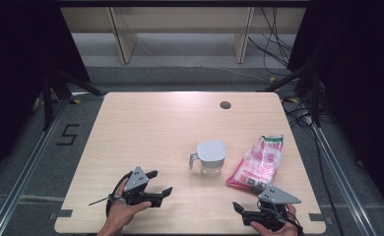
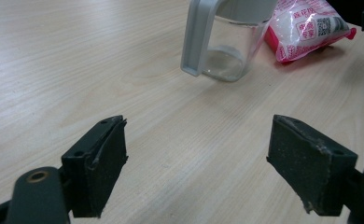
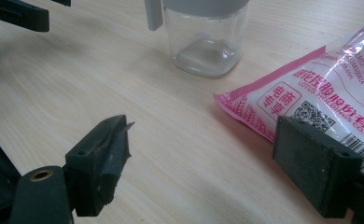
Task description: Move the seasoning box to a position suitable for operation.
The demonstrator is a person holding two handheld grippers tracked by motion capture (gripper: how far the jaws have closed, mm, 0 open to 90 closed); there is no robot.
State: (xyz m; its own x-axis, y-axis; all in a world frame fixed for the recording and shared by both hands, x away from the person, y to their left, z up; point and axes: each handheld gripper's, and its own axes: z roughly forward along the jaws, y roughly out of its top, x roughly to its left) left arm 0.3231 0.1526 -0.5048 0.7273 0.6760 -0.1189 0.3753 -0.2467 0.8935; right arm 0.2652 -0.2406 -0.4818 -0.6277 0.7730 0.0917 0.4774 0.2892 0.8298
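Starting out: both tools, left tool [image 1: 158, 191] and right tool [image 1: 240, 209], are wide open and empty, low in frame. Jar [image 1: 210, 157] sits mid-bench, pink bag [image 1: 256, 164] just right. I'd steady the jar first.

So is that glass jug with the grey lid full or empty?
Empty. The jug stands upright with its lid on, and its clear glass shows only the bare bottom and the table behind.
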